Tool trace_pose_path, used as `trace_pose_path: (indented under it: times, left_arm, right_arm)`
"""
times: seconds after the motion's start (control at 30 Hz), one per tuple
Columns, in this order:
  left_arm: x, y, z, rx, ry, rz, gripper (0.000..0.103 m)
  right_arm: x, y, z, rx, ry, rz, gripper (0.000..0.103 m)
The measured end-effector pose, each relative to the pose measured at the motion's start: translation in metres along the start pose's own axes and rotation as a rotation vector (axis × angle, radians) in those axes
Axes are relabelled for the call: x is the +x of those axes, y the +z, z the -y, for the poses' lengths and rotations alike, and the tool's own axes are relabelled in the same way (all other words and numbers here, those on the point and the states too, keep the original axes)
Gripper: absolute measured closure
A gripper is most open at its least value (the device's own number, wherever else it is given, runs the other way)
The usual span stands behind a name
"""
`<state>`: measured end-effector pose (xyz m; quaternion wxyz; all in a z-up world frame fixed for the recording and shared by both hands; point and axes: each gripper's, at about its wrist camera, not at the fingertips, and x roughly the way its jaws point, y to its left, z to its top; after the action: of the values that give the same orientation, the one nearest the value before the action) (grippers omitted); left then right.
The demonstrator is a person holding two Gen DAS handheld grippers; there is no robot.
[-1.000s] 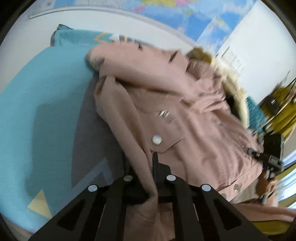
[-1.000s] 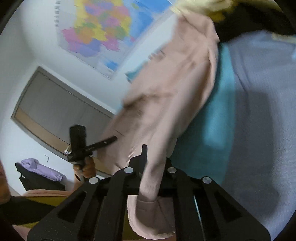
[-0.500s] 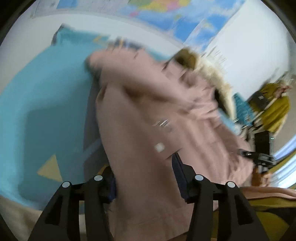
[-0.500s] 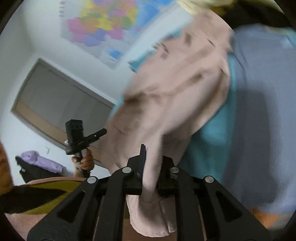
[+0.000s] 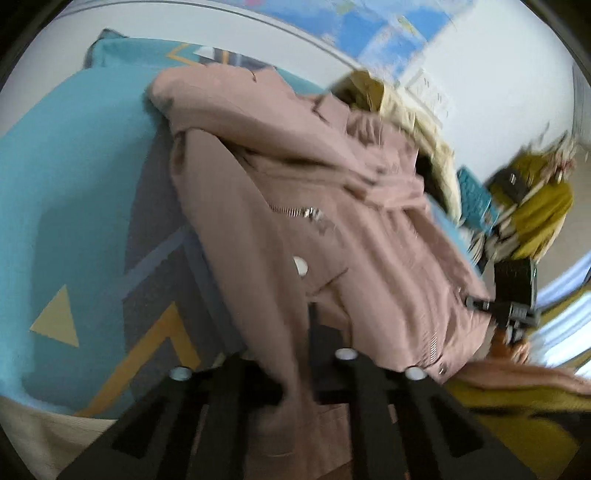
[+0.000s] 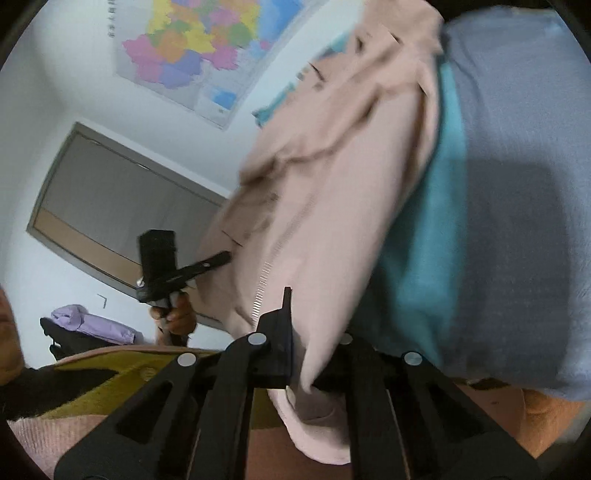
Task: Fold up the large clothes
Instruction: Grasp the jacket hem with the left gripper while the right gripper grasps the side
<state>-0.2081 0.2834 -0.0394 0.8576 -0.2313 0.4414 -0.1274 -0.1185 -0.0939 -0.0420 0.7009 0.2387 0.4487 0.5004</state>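
Left wrist view, nearest first: the left gripper (image 5: 299, 369) is pinched on the hem edge of a pink coat (image 5: 295, 192). Its jaws have just opened and closed again, and a fold of the cloth now runs down between them. Beyond the fingers the coat lies spread on a teal bedspread (image 5: 74, 177) with grey and yellow shapes, its body reaching from the near edge towards the far edge. A white snap (image 5: 300, 266) and a metal zip (image 5: 295, 212) show on the front panel, one sleeve (image 5: 229, 107) lies folded across the chest, and the pale fur-trimmed hood (image 5: 399, 110) sits at the far end, towards the wall map (image 5: 376, 29).

In the right wrist view the right gripper (image 6: 314, 332) is likewise clamped on the coat's (image 6: 332, 184) other hem corner, cloth hanging through the closed jaws, after a brief loosening and re-closing. Beyond it the garment slopes up off the bed, and the person's other hand (image 6: 173, 310) holds the far gripper at the opposite corner.

The coat looks thick, padded and fairly heavy, yet limp. It will likely sag between two grips and slide on its own lining. The hem corners, where both grippers hold it now, seem the soundest places to hold, since the fabric there is doubled and stitched. The fur trim and zip pull would be poor grips.
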Motion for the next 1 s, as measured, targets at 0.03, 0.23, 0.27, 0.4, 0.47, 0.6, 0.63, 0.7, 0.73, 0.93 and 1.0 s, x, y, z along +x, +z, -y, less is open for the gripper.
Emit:
trace_pose_path:
  times: [0.03,0.23,0.27,0.4,0.47,0.6,0.63,0.7,0.73,0.93,1.0]
  left_arm:
    - [-0.009,0.002,-0.002,-0.009,-0.022,0.019,0.100]
    - [-0.066,0.010,0.020,0.038,-0.089,0.172,0.101]
    - [-0.068,0.012,0.023,0.043,-0.094,0.181,0.101]
    - [-0.067,0.022,0.023,0.042,-0.092,0.184,0.101]
    - [-0.064,0.033,0.015,0.005,-0.102,0.184,0.101]
    - [-0.079,0.061,0.001,-0.022,-0.089,0.217,0.101]
    - [-0.080,0.071,-0.001,-0.030,-0.090,0.218,0.101]
    - [-0.082,0.091,-0.002,-0.015,-0.062,0.222,0.101]
    - [-0.082,0.099,-0.003,-0.008,-0.053,0.222,0.101]
    - [-0.064,0.169,-0.006,0.006,0.004,0.182,0.100]
    - [-0.052,0.197,-0.011,-0.004,0.020,0.163,0.100]
  right_arm:
    - [-0.003,0.002,-0.009,-0.017,0.018,0.017,0.096]
    - [-0.033,0.007,-0.071,-0.171,0.086,0.092,0.097]
    - [-0.033,0.010,-0.072,-0.165,0.075,0.093,0.097]
    - [-0.037,0.026,-0.056,-0.104,0.049,0.118,0.097]
    - [-0.037,0.037,-0.050,-0.086,0.047,0.143,0.097]
    - [-0.036,0.065,-0.046,-0.050,0.040,0.188,0.097]
    - [-0.038,0.073,-0.044,-0.037,0.040,0.195,0.097]
    - [-0.037,0.095,-0.040,-0.016,0.042,0.215,0.097]
    - [-0.037,0.102,-0.039,-0.015,0.035,0.218,0.097]
    - [-0.021,0.169,-0.008,0.062,0.005,0.219,0.097]
    - [-0.013,0.190,0.007,0.103,0.000,0.218,0.097]
